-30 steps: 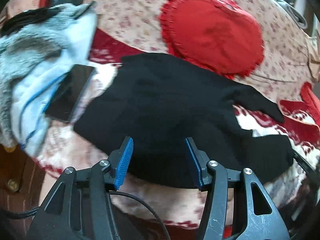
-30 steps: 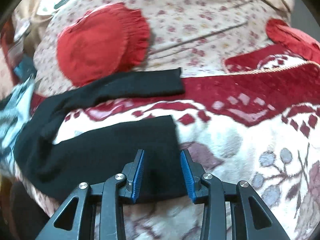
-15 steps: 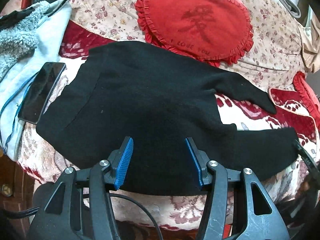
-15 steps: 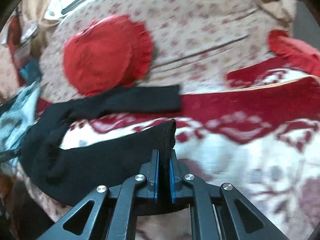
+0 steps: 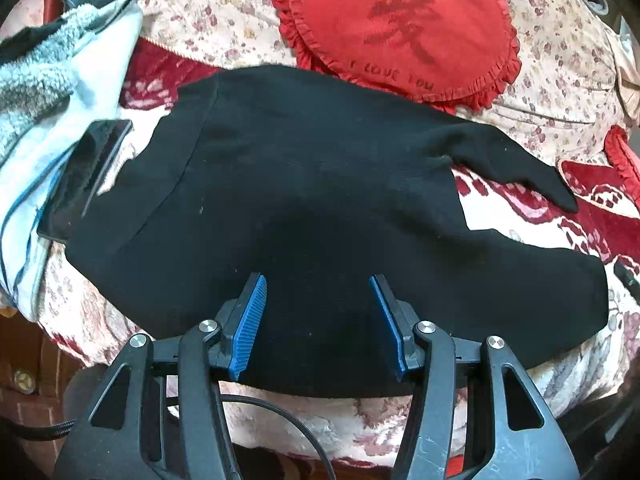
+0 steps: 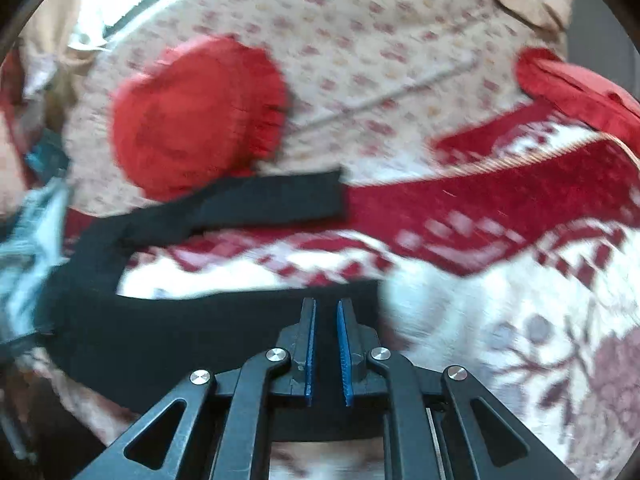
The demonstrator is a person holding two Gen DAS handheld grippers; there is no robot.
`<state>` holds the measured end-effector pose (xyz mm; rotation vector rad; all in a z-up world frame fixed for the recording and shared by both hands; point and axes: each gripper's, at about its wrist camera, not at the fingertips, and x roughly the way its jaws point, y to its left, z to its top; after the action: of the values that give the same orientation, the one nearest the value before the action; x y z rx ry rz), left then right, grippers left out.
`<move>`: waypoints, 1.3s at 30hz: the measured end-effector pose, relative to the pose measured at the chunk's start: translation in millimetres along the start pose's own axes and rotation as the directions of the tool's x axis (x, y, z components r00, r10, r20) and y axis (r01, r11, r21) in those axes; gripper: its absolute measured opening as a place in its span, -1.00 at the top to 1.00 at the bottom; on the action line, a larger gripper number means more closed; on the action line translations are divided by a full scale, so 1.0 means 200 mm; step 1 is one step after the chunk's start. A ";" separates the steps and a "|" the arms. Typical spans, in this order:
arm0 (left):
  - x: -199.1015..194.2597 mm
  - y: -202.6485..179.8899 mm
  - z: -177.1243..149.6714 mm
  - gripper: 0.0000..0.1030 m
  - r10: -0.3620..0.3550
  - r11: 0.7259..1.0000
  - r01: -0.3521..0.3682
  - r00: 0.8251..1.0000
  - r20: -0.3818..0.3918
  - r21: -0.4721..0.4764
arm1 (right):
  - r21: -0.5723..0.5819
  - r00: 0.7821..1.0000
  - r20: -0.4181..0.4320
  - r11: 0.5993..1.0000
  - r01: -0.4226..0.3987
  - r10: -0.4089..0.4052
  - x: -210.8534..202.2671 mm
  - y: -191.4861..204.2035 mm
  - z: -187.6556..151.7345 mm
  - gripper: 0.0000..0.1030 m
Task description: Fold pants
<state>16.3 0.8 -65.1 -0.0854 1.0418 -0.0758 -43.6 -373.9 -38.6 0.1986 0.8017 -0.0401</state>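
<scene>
Black pants lie spread flat, legs apart.

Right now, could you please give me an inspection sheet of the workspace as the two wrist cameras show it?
Surface: bed blanket, cream with dark red pattern.
Job's things: black pants spread flat, legs splayed apart; near leg's hem lies by the right gripper.
Clutter: red heart cushion behind the pants; phone beside the waist, on a pale fleece garment.
Grippers: left gripper open over the pants; right gripper nearly closed, pads a narrow gap apart at the near leg; grip cannot be told.
Cables: black cable under the left gripper.
Surroundings: floral sheet behind; image blurred.
</scene>
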 end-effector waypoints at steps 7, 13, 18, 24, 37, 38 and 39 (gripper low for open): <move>-0.01 0.02 0.03 0.00 0.024 1.000 -0.024 1.000 0.018 0.003 | -0.144 0.960 -0.091 0.950 -0.277 0.266 0.14 0.49 -0.02 0.61; 0.01 0.06 0.06 0.00 0.042 0.999 -0.042 0.999 0.023 -0.011 | -0.236 0.928 -0.186 0.902 -0.362 0.324 0.29 0.82 -0.09 0.61; 0.06 0.09 0.08 0.00 0.060 0.998 -0.059 0.998 0.022 -0.024 | -0.309 0.927 -0.230 0.881 -0.359 0.297 0.42 1.00 -0.09 0.60; 0.12 0.14 0.11 0.00 0.063 0.997 -0.063 0.998 0.011 -0.042 | -0.312 0.930 -0.242 0.886 -0.344 0.275 0.54 1.01 -0.07 0.53; 0.14 0.42 0.32 0.00 0.099 0.976 -0.091 0.995 0.033 -0.199 | -0.394 0.906 -0.195 0.816 -0.423 0.376 0.61 1.25 0.33 0.34; 0.15 0.45 0.33 0.00 0.106 0.971 -0.098 0.994 0.028 -0.216 | -0.414 0.898 -0.210 0.797 -0.439 0.386 0.65 1.31 0.38 0.33; 0.17 0.48 0.34 0.00 0.108 0.968 -0.099 0.994 0.026 -0.233 | -0.432 0.894 -0.222 0.783 -0.448 0.389 0.69 1.36 0.41 0.32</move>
<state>93.2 95.1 -70.0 -0.2427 1.0121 0.1421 140.0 -117.0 -37.5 -0.0928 0.8493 0.5978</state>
